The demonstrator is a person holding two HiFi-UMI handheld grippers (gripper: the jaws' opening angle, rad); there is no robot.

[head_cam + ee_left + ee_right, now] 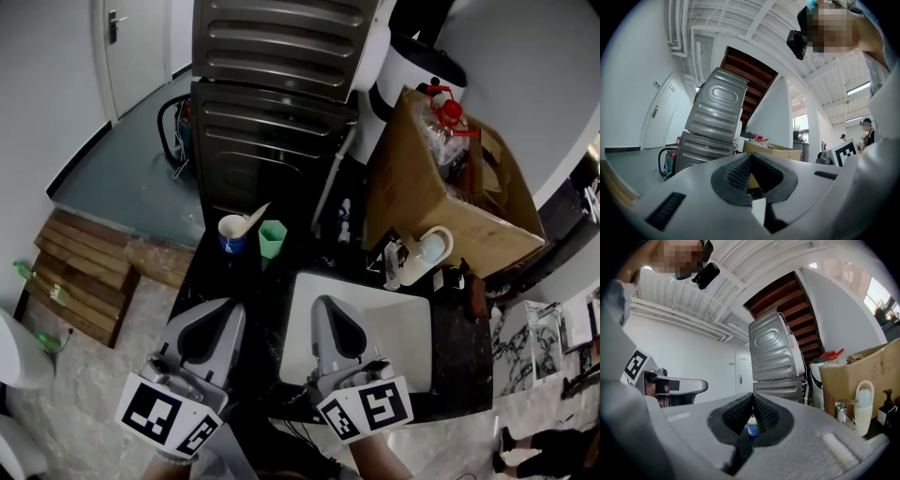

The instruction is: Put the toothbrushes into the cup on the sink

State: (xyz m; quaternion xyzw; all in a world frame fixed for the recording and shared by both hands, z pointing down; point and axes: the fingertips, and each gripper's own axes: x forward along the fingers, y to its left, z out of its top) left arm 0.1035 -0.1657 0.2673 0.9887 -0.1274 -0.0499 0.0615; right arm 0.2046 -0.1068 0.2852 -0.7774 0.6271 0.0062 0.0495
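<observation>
On the dark counter behind the sink stand a blue-and-white cup (232, 233) and, just right of it, an empty green cup (272, 239). A pale toothbrush (253, 217) leans out of the blue-and-white cup. My left gripper (228, 309) hovers over the counter's left front, shut and empty, its tips (749, 154) meeting. Over the white sink basin (412, 328), my right gripper (323, 302) is shut with nothing in it. In the right gripper view the blue-and-white cup (751, 425) shows through the gap below the closed tips (752, 394).
Two grey stacked washing machines (272, 84) rise behind the counter. An open cardboard box (450, 187) fills the right rear, with a white pump bottle (427, 251) in front of it. A wooden pallet (84, 272) lies on the floor to the left.
</observation>
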